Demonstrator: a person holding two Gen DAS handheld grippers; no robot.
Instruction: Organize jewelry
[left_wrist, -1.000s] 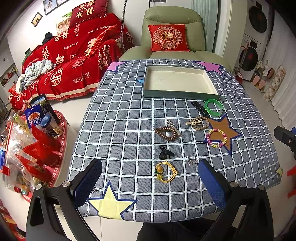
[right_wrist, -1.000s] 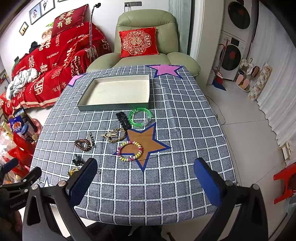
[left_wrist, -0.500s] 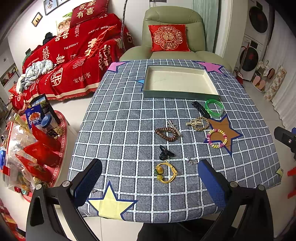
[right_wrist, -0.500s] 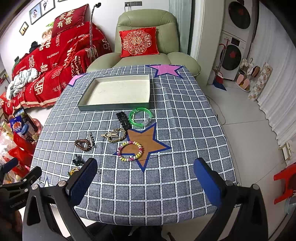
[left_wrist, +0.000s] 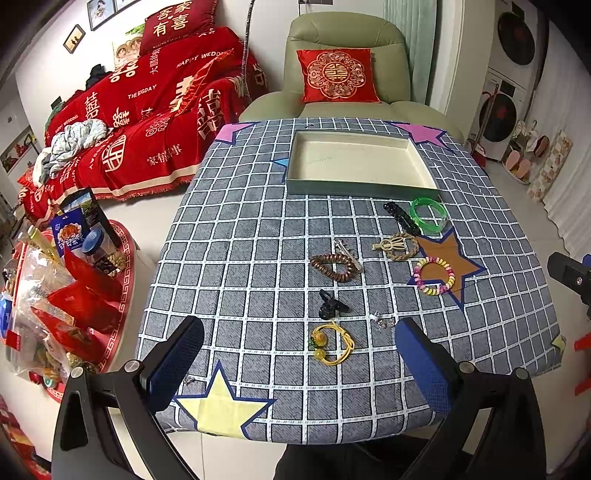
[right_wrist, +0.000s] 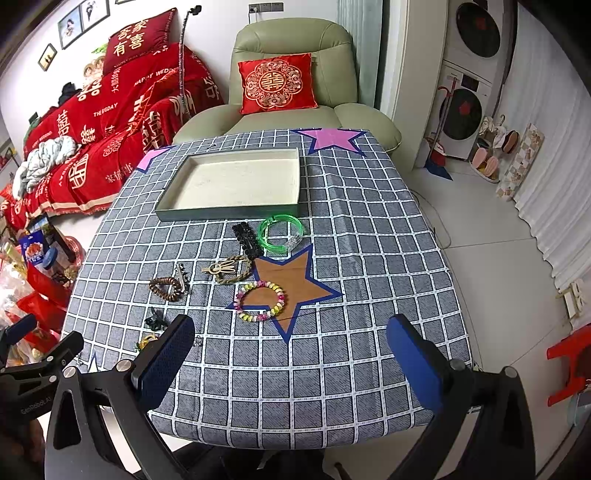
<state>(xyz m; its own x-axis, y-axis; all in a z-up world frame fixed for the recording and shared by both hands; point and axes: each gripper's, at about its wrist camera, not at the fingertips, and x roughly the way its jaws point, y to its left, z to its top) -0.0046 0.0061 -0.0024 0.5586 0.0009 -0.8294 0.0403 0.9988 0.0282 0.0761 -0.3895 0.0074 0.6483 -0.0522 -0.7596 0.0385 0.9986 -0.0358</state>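
Checked cloth covers the tabletop (left_wrist: 236, 258); the box (left_wrist: 295, 184) sits empty at its far side. Bracelets like the green bangle (left_wrist: 428, 215) lie scattered, untouched. Both grippers' fingers (left_wrist: 177, 362) (right_wrist: 413, 365) hover spread, holding nothing.

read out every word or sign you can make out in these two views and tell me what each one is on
"HAPPY WEDDING", "THE BIGDAY": red sofa throw.
"有喜": red pillow atop the sofa.
"囍": red cushion on the green armchair.
"GenRobot.AI", partly legible: left hand-held gripper body.
Blue snack box: print too small.
Jewelry and tray: no text.
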